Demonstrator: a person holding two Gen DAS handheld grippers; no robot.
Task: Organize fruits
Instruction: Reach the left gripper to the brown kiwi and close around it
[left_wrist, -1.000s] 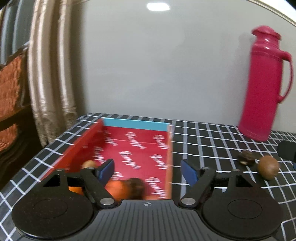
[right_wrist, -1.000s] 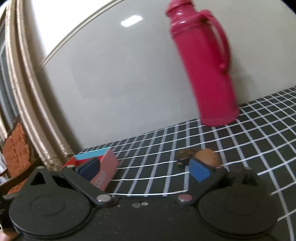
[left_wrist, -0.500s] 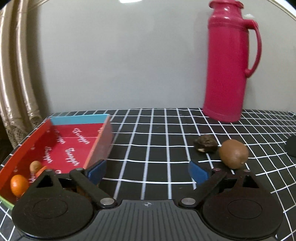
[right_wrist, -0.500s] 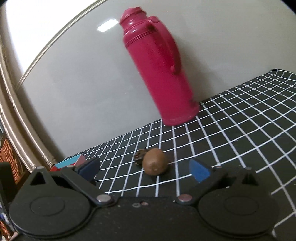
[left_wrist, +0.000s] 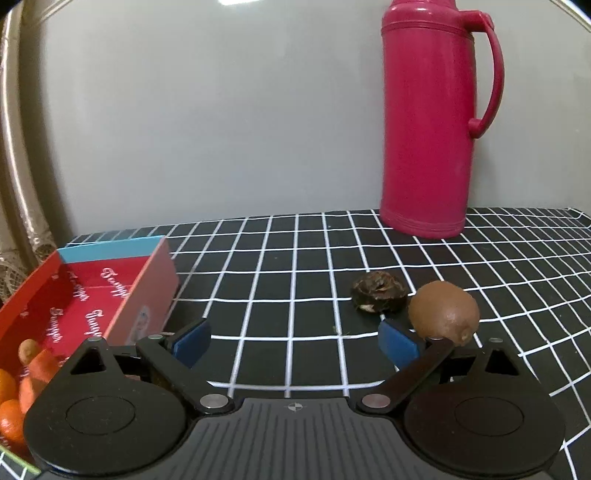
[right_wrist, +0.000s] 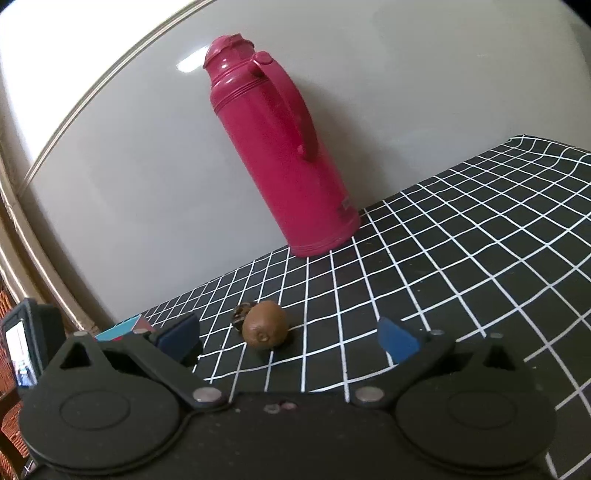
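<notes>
Partly hidden kiwi (left_wrist: 443, 312) behind left tool (left_wrist: 293, 341), box (left_wrist: 107, 291) cut off

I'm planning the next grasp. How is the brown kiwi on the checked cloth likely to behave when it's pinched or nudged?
The kiwi is egg-shaped and lies loose on the checked cloth, so a nudge would probably roll it. Its skin looks matte, so likely not slippery. A dark shrivelled fruit sits close beside it and might get bumped.
</notes>
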